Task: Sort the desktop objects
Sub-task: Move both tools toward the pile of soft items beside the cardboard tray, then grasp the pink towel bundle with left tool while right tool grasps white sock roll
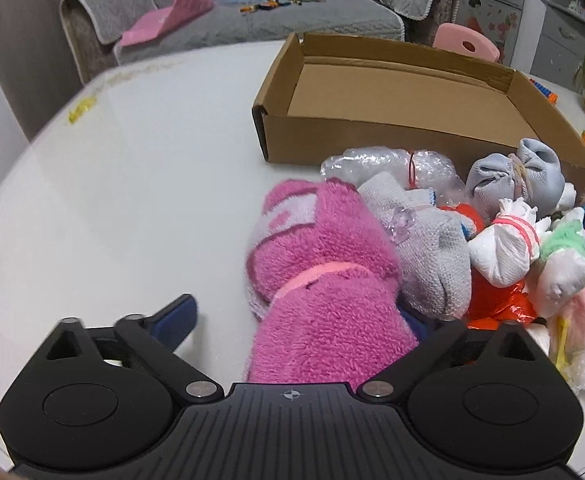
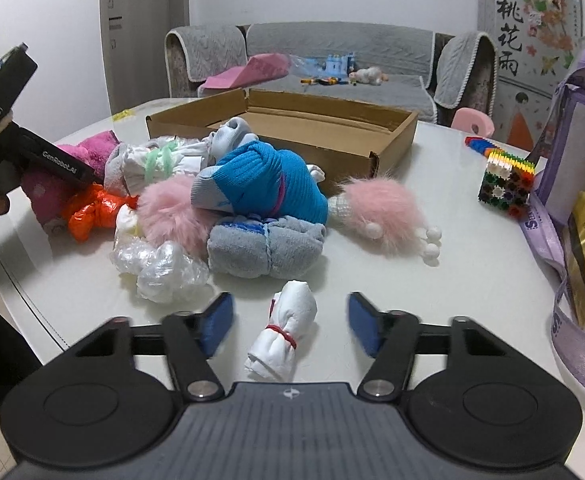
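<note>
While the white roll (image 2: 282, 334) lies long-ways between the right gripper's (image 2: 288, 326) half-open jaws, untouched, the left gripper (image 1: 292, 320) gapes wide around the pink towel (image 1: 324, 280).

A: Any writing? 
B: "GenRobot.AI" in white on the black handheld device (image 2: 58, 160) at nine o'clock. 
A: More? 
B: Three black characters, 桃花雨, on the flowered panel (image 2: 510, 34) at one o'clock. The purple strap (image 2: 540, 236) at three o'clock has letters, perhaps "S", unreadable.
</note>
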The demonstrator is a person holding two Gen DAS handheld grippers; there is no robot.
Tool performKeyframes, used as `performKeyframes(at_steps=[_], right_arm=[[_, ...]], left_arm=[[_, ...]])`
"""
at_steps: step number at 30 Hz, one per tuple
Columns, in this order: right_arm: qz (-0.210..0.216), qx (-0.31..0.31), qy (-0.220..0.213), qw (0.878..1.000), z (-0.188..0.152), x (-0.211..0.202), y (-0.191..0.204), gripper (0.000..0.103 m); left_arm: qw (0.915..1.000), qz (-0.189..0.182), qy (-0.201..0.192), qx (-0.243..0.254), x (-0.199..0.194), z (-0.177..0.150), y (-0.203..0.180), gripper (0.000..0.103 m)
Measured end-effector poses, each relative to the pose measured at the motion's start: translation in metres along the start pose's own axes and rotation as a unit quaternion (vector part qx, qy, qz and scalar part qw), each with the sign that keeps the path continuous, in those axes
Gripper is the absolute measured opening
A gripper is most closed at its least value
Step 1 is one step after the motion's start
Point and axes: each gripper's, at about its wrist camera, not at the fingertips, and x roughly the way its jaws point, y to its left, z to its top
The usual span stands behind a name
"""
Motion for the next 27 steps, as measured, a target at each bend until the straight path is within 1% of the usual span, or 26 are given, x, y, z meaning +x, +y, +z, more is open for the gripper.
performKeyframes(at_steps=[1,2,3,4,7,10,15,19,21,23,27], right_arm=[[0.002,0.005,0.000,1.000,0.000,-0.001,-0.002,0.030],[0.008,0.011,0.001,1.000,0.000,-0.002,-0.004,0.023],[0.012,0.016,0.003,1.000,0.001,-0.003,-0.005,0.017],[0.012,0.015,0.004,1.000,0.002,-0.003,-0.006,0.017],[0.003,-0.003,0.002,1.000,0.003,-0.004,-0.001,0.017],[0.004,-0.004,-0.004,1.000,0.005,-0.006,-0.002,0.017],[0.004,0.008,-0.020,1.000,0.011,-0.012,-0.008,0.017],[0.011,0.017,-0.048,0.999,0.020,-0.022,-0.012,0.017],[0.020,0.026,-0.067,0.997,0.030,-0.028,-0.017,0.017],[0.023,0.032,-0.087,0.995,0.046,-0.032,-0.022,0.017],[0.025,0.030,-0.124,0.991,0.086,-0.032,-0.031,0.017]], left_arm=[[0.9999,-0.015,0.001,-0.009,-0.001,-0.001,0.003,0.090],[0.9999,-0.012,-0.002,-0.005,-0.003,-0.001,0.003,0.085],[0.9998,-0.018,-0.007,-0.001,-0.006,-0.001,0.002,0.070],[0.9999,-0.013,-0.009,0.004,-0.009,-0.002,0.000,0.068],[0.9998,-0.001,-0.014,0.017,-0.014,-0.005,-0.005,0.066],[0.9994,0.008,-0.023,0.024,-0.022,-0.007,-0.008,0.066],[0.9990,0.004,-0.043,0.011,-0.048,0.004,0.004,0.066],[0.9974,0.003,-0.071,0.000,-0.077,0.019,0.017,0.066],[0.9960,0.007,-0.089,0.001,-0.092,0.030,0.021,0.066],[0.9947,0.010,-0.103,0.007,-0.103,0.042,0.021,0.066],[0.9909,0.021,-0.129,0.033,-0.107,0.077,0.008,0.066]])
